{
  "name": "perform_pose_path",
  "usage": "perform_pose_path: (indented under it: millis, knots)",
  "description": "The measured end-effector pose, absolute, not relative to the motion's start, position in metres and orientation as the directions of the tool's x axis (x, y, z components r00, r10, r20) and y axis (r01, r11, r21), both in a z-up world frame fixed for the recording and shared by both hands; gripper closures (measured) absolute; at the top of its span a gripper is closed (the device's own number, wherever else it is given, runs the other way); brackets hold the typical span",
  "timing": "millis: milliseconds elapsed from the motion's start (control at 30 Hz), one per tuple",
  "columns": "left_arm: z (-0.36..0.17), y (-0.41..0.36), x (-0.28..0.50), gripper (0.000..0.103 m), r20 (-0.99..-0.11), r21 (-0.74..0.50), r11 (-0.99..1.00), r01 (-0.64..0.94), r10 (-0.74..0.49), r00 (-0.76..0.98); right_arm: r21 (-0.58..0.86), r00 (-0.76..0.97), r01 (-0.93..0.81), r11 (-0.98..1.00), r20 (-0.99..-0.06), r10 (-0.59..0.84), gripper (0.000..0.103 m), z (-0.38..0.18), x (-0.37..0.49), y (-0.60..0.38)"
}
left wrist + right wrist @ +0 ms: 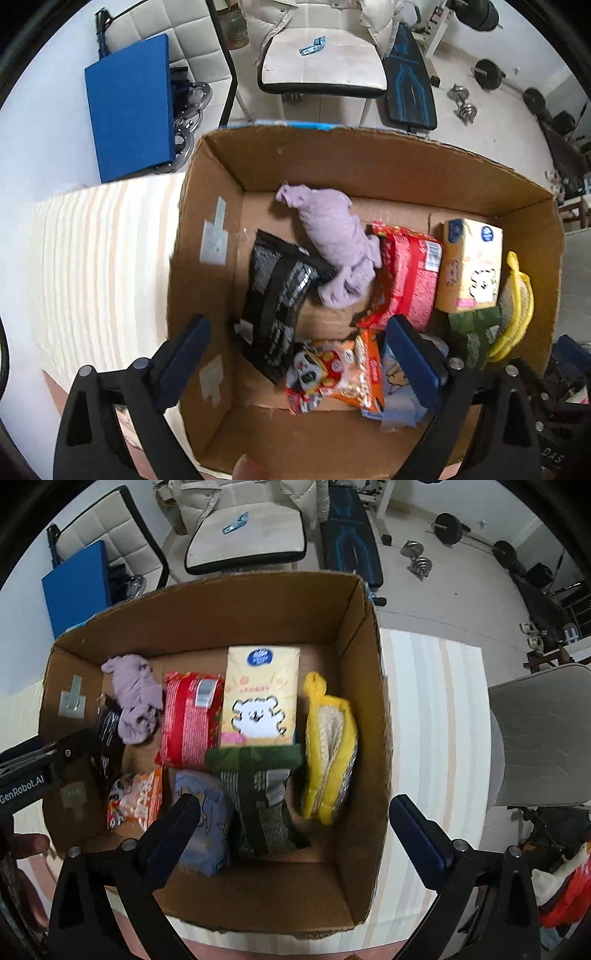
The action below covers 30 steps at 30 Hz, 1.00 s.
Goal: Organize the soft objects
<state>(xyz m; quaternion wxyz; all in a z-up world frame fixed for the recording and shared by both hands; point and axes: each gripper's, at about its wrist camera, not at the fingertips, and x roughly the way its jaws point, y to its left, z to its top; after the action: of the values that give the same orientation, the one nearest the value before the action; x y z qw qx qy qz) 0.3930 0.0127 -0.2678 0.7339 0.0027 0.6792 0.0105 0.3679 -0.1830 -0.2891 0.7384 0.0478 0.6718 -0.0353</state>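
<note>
Left wrist view looks down into the cardboard box [369, 162], where the soft things lie close together: a purple cloth [334, 240], a black and grey pack [275, 295], a red pack [404, 277], a yellow tissue pack [469, 262], an orange snack bag [340, 373], a blue pack [400, 402] and a yellow mitt [517, 306]. The left gripper [299, 365] hangs over the orange snack bag with its jaws wide and nothing in them. The right gripper [295, 830] is wide and holds nothing too, above the green pack [258, 797]. The box sits on a striped cloth [432, 709]. The likely next step is to lift both grippers straight up, so they do not bump the box walls or drag a pack along.
</note>
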Motion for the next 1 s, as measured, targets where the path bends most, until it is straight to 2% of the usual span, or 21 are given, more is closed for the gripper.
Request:
perform_pose_path:
  millis: [533,633,800,1000]
  knots:
    - [-0.238,-0.001,0.333,0.005,-0.982,0.003,1.000,0.022,-0.001,0.188,0.057,0.137,0.113,0.992,-0.990,0.042,0.000,-0.279,0.318,-0.181]
    - [-0.221,-0.001,0.323,0.005,-0.975,-0.008,1.000,0.019,-0.012,0.223,0.068,0.175,0.106,0.992,-0.983,0.049,0.000,-0.263,0.307,-0.182]
    - [-0.179,-0.010,0.294,0.005,-0.940,0.066,0.997,0.039,0.049,0.338,0.084,0.278,0.097,0.992,-0.959,0.054,0.000,-0.221,0.276,-0.185]
    - [-0.133,-0.011,0.252,0.005,-0.913,-0.007,1.000,0.023,-0.016,0.407,0.100,0.380,0.088,0.991,-0.923,0.059,0.000,-0.174,0.232,-0.190]
